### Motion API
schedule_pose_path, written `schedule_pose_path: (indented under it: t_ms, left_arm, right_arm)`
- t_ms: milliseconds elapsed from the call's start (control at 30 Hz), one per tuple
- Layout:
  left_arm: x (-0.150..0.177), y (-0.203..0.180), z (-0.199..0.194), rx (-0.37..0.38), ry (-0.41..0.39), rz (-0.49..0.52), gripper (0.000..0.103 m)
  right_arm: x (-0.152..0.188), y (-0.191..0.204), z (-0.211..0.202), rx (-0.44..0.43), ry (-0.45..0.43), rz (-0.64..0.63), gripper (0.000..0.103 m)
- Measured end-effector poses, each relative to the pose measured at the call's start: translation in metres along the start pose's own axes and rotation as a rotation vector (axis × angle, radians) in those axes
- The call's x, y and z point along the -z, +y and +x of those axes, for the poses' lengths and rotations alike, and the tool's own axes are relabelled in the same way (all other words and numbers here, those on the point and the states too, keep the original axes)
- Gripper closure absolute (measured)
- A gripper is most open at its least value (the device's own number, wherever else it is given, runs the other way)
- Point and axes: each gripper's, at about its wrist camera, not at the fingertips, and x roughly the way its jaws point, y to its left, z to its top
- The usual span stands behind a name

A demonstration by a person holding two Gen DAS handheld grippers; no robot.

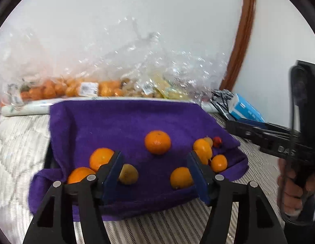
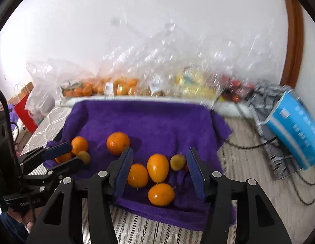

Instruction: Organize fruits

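A purple towel lies on the bed with loose fruit on it. In the left wrist view a round orange sits mid-towel, two oranges and a yellow-green fruit lie by the left finger, and several orange fruits and a small red fruit lie at the right. My left gripper is open and empty above the towel. My right gripper is open and empty, with oval orange fruits and a yellow-green fruit between its fingers.
Clear plastic bags of oranges and yellow fruit stand along the wall behind the towel. A blue box and black cables lie on the bed at the right. Shopping bags stand at the far left.
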Motion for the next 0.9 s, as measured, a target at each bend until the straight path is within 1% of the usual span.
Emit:
schedule_pose_path:
  t_ms: [67,167,200,267,300,333,367,400,433,533,567,600,633,700,833,900]
  left_arm:
    - [-0.005,-0.003,-0.008,-0.043,0.021,-0.022,0.040]
    - [-0.006,-0.009,-0.027,-0.146,0.038,-0.019,0.040]
    - [-0.005,-0.012,-0.035,-0.167,0.046,-0.020,0.040]
    - [-0.002,-0.013,-0.050,-0.167,0.055,-0.052,0.040]
    - [0.001,-0.014,-0.058,-0.183,0.057,-0.065,0.040]
    - [0.003,-0.015,-0.065,-0.199,0.057,-0.067,0.040]
    - [0.006,-0.018,-0.075,-0.219,0.047,-0.062,0.037]
    - [0.009,-0.021,-0.084,-0.245,0.036,-0.058,0.032]
    - [0.011,-0.022,-0.092,-0.261,0.024,-0.057,0.031]
    - [0.019,-0.026,-0.122,-0.290,-0.017,-0.051,0.027]
    - [0.020,-0.027,-0.128,-0.302,-0.018,-0.046,0.025]
    - [0.021,-0.029,-0.138,-0.311,-0.013,-0.034,0.025]
    - [0.022,-0.030,-0.144,-0.307,-0.009,-0.027,0.025]
    - [0.024,-0.032,-0.158,-0.306,-0.007,-0.035,0.025]
    - [0.031,-0.040,-0.186,-0.325,-0.041,-0.027,0.024]
    - [0.034,-0.046,-0.197,-0.326,-0.052,-0.022,0.022]
  right_arm:
    - [-0.001,0.003,-0.020,0.009,-0.023,0.002,0.048]
    - [0.003,0.009,-0.049,0.022,-0.051,0.005,0.040]
    - [0.005,0.012,-0.060,0.033,-0.059,0.006,0.037]
    - [0.011,0.016,-0.078,0.060,-0.069,0.009,0.034]
    - [0.015,0.017,-0.087,0.088,-0.075,0.016,0.028]
    - [0.019,0.019,-0.097,0.112,-0.080,0.025,0.027]
    - [0.022,0.020,-0.102,0.119,-0.077,0.030,0.027]
    - [0.025,0.022,-0.109,0.119,-0.064,0.038,0.027]
    - [0.028,0.023,-0.115,0.111,-0.051,0.052,0.027]
    - [0.041,0.026,-0.135,0.112,-0.044,0.108,0.027]
    - [0.046,0.028,-0.141,0.112,-0.047,0.113,0.027]
    - [0.051,0.032,-0.150,0.113,-0.051,0.112,0.025]
    - [0.056,0.036,-0.160,0.121,-0.057,0.105,0.018]
    - [0.064,0.044,-0.175,0.141,-0.083,0.093,0.011]
    - [0.075,0.055,-0.205,0.151,-0.114,0.081,0.007]
    - [0.080,0.057,-0.219,0.142,-0.116,0.091,0.006]
